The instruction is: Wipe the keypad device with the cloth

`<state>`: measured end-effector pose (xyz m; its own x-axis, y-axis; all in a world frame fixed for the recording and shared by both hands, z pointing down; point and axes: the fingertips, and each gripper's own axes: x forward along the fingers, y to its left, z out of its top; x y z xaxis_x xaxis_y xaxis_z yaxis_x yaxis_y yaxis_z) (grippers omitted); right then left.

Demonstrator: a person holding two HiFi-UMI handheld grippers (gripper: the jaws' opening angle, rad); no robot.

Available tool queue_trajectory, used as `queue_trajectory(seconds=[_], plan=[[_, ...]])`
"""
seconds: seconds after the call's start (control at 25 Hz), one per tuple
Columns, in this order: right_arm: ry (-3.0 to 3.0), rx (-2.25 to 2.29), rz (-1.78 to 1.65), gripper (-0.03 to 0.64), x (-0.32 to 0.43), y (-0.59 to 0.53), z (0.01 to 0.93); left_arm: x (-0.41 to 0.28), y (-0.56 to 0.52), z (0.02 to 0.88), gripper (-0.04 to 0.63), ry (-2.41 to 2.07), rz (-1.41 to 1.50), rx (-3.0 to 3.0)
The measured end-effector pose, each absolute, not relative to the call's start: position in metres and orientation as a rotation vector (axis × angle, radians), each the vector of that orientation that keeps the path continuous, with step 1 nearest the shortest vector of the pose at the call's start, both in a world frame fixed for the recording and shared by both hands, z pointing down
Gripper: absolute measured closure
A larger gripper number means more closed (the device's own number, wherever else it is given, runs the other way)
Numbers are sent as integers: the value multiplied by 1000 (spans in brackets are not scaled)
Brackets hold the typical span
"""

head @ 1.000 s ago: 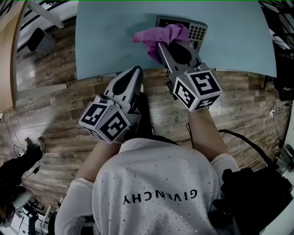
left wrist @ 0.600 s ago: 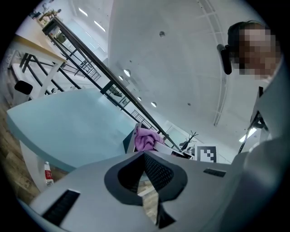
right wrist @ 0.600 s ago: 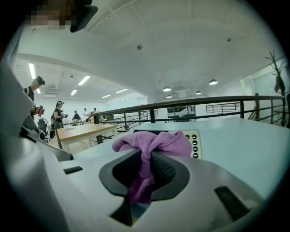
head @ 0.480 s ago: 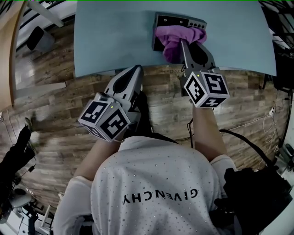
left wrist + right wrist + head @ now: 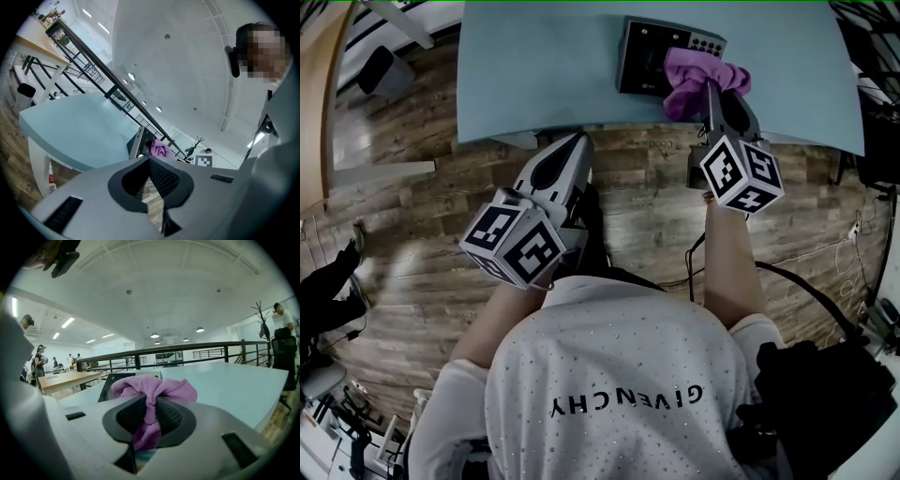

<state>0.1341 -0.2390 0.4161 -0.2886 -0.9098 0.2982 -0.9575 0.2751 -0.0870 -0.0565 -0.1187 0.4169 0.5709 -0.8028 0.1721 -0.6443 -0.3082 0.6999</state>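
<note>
Claws both closed: left claw (image 5: 578, 141) empty, right claw (image 5: 710, 89) pinching the purple cloth (image 5: 698, 75) on the keypad device (image 5: 645, 56).
At the left, the left claw hangs over the wood floor (image 5: 412, 187), just short of the near edge of the pale blue table (image 5: 534, 66), its jaws pressed together with nothing between them. Further right, the dark keypad device lies flat on the table, its left part bare. The cloth is bunched over the device's right part, a few keys showing beyond it, and spills onto the table beside it. At the far right, the right claw's jaws clamp a fold of the cloth, with a tail of it hanging between the pads (image 5: 172, 417).
</note>
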Motion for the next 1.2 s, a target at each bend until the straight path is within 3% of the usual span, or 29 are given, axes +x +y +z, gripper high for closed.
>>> queue_trajectory(seconds=[0.2, 0.68, 1.2], plan=[[-2377, 1760, 425, 552, 137, -234, 409, -63, -108, 404, 594, -1204, -295, 2049], [-2532, 1200, 265, 551, -8, -211, 422, -109, -75, 390, 594, -1351, -313, 1982], [-2420, 1546, 401, 551, 83, -223, 430, -107, -69, 389, 594, -1351, -292, 1994]])
